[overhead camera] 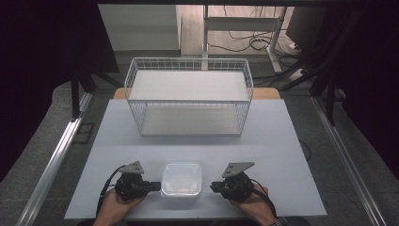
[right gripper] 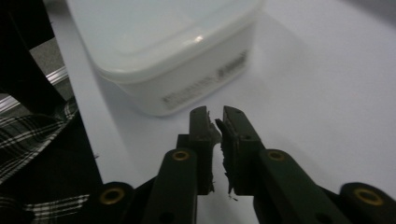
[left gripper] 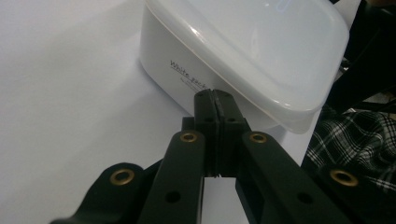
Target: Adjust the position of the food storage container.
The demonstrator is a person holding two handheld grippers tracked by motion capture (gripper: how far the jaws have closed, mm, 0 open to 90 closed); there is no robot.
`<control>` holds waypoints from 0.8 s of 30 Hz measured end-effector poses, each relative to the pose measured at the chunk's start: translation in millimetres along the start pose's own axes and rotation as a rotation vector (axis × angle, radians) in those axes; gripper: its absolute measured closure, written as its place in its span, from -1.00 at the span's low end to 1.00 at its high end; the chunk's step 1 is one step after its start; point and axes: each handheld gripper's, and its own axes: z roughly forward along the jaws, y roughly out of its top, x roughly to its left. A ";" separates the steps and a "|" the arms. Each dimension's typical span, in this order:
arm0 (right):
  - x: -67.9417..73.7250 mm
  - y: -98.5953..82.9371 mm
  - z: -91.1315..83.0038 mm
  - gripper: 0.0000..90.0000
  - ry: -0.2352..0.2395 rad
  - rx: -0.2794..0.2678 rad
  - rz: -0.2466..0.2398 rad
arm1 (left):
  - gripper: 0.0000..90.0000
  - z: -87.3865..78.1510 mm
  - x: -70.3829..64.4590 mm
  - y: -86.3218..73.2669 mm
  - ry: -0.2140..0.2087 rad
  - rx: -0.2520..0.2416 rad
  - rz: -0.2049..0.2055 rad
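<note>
A white plastic container (overhead camera: pixel 181 178) with a translucent lid sits near the table's front edge, between my two grippers. My left gripper (overhead camera: pixel 157 185) is shut with nothing in it, its tips against the container's left side. In the left gripper view those jaws (left gripper: pixel 215 93) press together just under the lid rim of the container (left gripper: pixel 243 42), beside printed lettering. My right gripper (overhead camera: pixel 212 187) is a short way off the container's right side. In the right gripper view its worn jaws (right gripper: pixel 215 114) stand shut, slightly apart from the container (right gripper: pixel 159 37).
A white wire basket (overhead camera: pixel 188 64) with a shelf stands at the back middle of the grey table (overhead camera: pixel 282 155). Metal rails run down both sides of the table. Plaid clothing (left gripper: pixel 345 135) lies past the front edge.
</note>
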 end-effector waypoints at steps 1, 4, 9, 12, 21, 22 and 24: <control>2.6 1.0 1.2 0.92 0.005 -0.004 -0.006 | 1.00 3.7 -1.8 2.1 -0.005 0.000 0.002; 3.1 1.7 4.1 0.95 0.001 -0.001 0.003 | 1.00 9.6 -4.6 5.8 -0.008 -0.002 0.005; 0.5 3.0 5.3 0.96 -0.009 0.000 0.016 | 1.00 15.9 -4.9 10.1 0.010 0.008 0.010; -7.7 4.1 4.9 0.97 -0.024 -0.015 0.046 | 1.00 21.0 -2.8 16.6 0.028 0.003 0.014; -17.6 6.1 3.9 0.98 -0.074 -0.026 0.070 | 1.00 29.7 4.2 26.9 0.035 -0.013 0.007; -21.8 6.3 4.6 0.98 -0.064 -0.033 0.085 | 1.00 31.1 7.2 28.4 0.034 -0.019 -0.003; -23.7 7.1 5.4 0.98 -0.065 -0.033 0.086 | 1.00 32.3 9.3 29.3 0.034 -0.017 -0.002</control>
